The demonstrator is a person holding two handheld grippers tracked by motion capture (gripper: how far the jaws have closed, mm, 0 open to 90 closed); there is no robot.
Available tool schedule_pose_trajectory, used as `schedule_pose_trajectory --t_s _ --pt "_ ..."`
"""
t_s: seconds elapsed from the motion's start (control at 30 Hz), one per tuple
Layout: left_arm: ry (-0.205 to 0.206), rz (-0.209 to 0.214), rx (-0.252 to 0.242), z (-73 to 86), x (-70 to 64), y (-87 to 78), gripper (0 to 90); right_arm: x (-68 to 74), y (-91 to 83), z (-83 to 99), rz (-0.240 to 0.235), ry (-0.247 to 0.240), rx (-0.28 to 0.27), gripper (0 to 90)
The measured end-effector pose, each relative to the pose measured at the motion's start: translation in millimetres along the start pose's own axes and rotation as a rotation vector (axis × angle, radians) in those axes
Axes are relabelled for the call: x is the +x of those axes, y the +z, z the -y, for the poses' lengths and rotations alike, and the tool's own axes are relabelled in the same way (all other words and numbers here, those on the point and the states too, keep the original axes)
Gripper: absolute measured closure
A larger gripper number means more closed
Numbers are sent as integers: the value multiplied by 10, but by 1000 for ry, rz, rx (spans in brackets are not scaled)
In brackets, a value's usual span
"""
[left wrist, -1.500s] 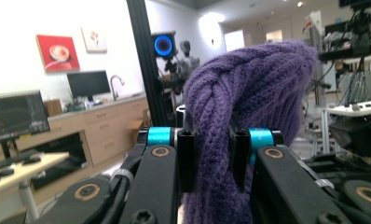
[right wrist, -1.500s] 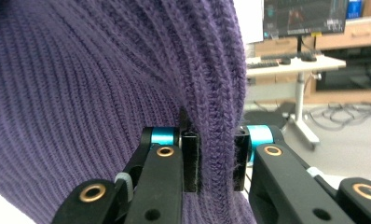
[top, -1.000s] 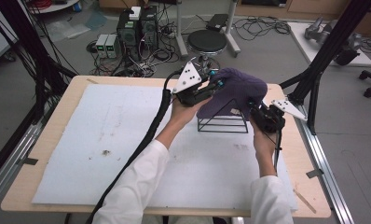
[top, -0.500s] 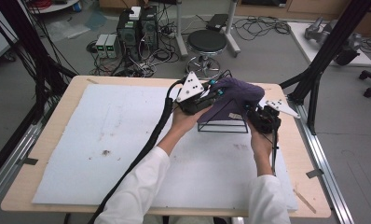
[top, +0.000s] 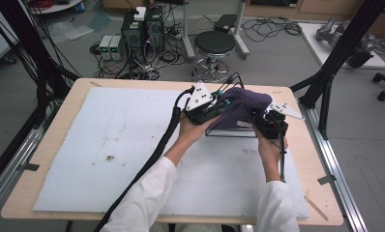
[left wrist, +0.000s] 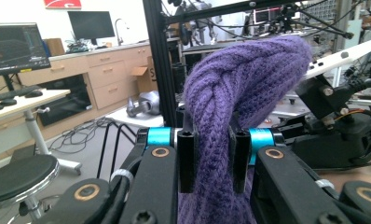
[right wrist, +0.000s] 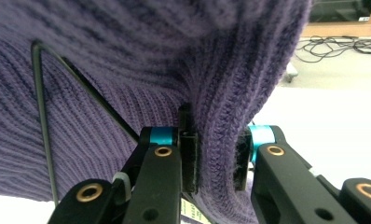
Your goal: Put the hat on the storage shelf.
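A purple knitted cloth hangs draped over a black wire rack at the table's far right. My left gripper is shut on the cloth's left side; in the left gripper view a thick fold of the knitted cloth is pinched between the left gripper's black jaws. My right gripper is shut on the cloth's right edge. In the right gripper view the right gripper clamps a ribbed fold of the cloth, with a rod of the wire rack running beside it.
A white foam sheet covers the wooden table. Black frame posts rise at the right, close to the rack. A round stool and computers with cables stand on the floor behind the table.
Both grippers have shifted slightly left and back with the cloth, which now sits lower over the wire rack.
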State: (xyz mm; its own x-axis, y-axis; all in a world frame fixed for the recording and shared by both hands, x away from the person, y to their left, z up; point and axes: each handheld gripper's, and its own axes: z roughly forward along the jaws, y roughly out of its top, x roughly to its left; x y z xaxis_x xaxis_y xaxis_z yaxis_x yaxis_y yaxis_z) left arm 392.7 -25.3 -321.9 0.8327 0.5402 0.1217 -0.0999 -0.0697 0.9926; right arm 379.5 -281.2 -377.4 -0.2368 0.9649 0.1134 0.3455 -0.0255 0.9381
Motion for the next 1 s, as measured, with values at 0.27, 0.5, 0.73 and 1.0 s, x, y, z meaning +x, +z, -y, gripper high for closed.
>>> schedule_pose_trajectory --t_s 0.27,0.5,0.73,1.0 --pt "-6 -12 17 67 -10 -17 788 3 19 16 0 3 20 795" --pt "-64 -37 73 167 25 13 782 -33 38 43 23 43 67 784" --pt "-49 -44 96 189 3 34 769 -103 50 73 7 102 115 759" --pt "-21 -56 111 143 -42 32 741 -192 33 86 4 122 138 499"
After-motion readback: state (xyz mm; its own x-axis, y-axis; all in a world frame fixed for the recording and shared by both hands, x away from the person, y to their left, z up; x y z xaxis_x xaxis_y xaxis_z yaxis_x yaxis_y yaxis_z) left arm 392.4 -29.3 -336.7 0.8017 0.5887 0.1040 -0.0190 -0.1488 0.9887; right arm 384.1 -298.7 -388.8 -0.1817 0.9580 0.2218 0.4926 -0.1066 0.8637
